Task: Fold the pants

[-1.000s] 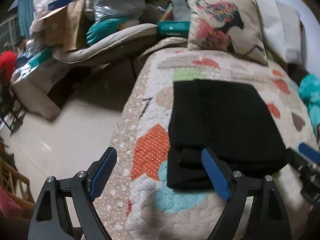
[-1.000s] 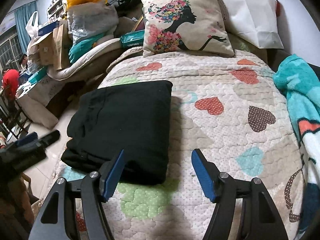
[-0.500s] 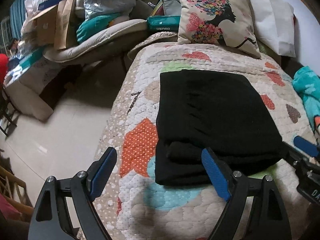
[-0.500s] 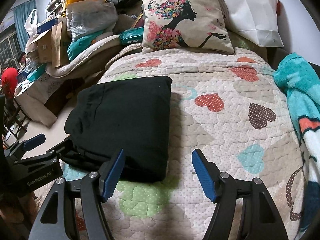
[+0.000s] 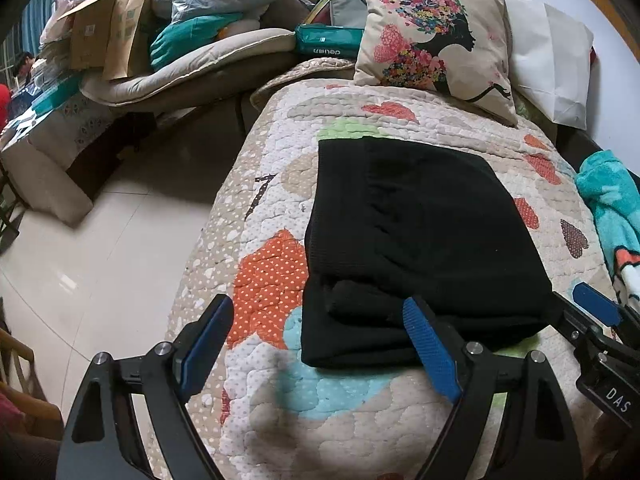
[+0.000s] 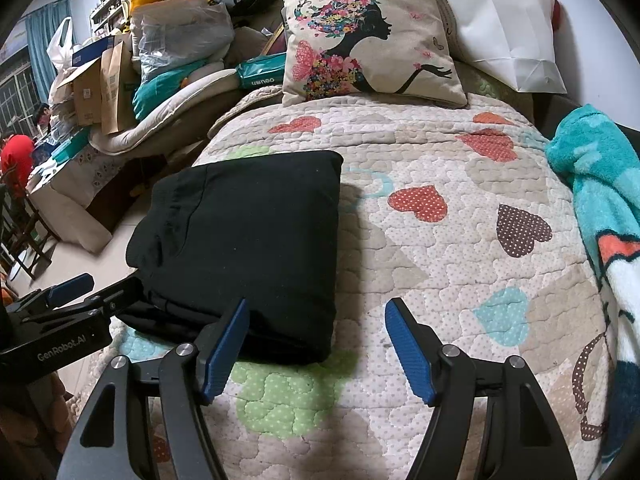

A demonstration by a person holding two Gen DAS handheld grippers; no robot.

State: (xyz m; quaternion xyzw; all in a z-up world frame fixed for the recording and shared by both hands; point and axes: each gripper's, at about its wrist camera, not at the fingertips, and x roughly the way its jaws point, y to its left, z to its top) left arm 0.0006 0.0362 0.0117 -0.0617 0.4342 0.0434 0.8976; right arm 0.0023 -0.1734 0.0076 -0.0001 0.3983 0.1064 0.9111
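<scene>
pants (image 5: 420,240), black knit cloth folded into a thick rectangular stack, lie on the near left part of the heart-patterned quilted bed cover (image 6: 460,280), close to the edge above the pale tiled floor (image 5: 100,248). layers show at the near end of the stack, so the folding looks finished or nearly so.

over the last second little has changed: the stack keeps its shape and place, and only the left view has swung a little, bringing the pants more to centre. that suggests the fold is settled and the hands are simply backing off.

left gripper (image 5: 316,344) has its blue-padded jaws spread wide with nothing between them; one pad sits in front of the stack's near edge, and i cannot tell whether it touches. right gripper (image 6: 316,348) is likewise wide and empty, hovering over the cover by the stack's near right corner.

readable writing: "genrobot.ai" on the left gripper's body in the right view, "das" on the right gripper's body in the left view, and "deli" mirrored on the teal packet (image 6: 260,74) beside the floral-silhouette cushion (image 6: 368,36).
</scene>
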